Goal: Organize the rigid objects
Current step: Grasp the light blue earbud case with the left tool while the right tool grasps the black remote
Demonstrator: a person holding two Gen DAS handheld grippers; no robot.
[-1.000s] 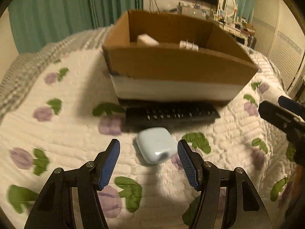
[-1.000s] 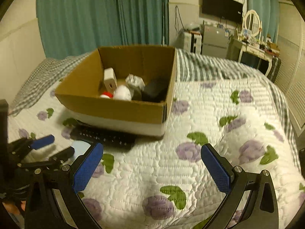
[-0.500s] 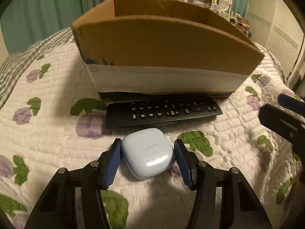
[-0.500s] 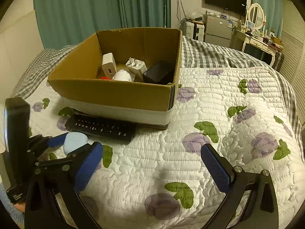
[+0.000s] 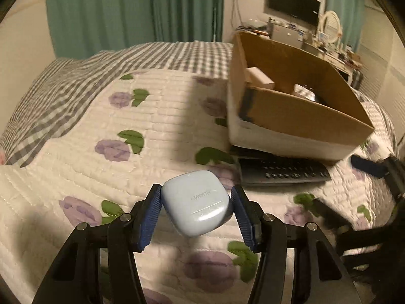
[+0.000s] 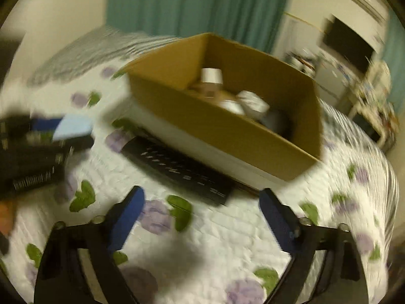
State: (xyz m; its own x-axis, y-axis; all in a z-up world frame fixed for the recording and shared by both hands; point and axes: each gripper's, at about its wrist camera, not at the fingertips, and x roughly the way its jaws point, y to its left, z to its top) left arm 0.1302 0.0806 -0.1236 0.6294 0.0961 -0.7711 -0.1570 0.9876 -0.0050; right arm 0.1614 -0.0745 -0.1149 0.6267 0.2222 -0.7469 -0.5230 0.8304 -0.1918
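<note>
My left gripper (image 5: 196,202) is shut on a pale blue earbuds case (image 5: 196,201) and holds it above the quilt; the case also shows in the right wrist view (image 6: 73,126). A cardboard box (image 5: 298,116) with several small items stands to the right, also in the right wrist view (image 6: 227,124). A black remote control (image 5: 283,173) lies on the quilt against the box's front, also in the right wrist view (image 6: 177,167). My right gripper (image 6: 201,207) is open and empty, just in front of the remote. The right wrist view is blurred.
The bed has a white floral quilt (image 5: 126,126) and a grey checked cover (image 5: 63,93) at the far side. Green curtains (image 5: 139,7), a wall television (image 5: 295,6) and a cluttered desk (image 5: 336,53) stand behind the bed.
My left gripper closed on the earbuds case, lifted it off the quilt and swung left. My right gripper moved closer to the remote and turned toward it.
</note>
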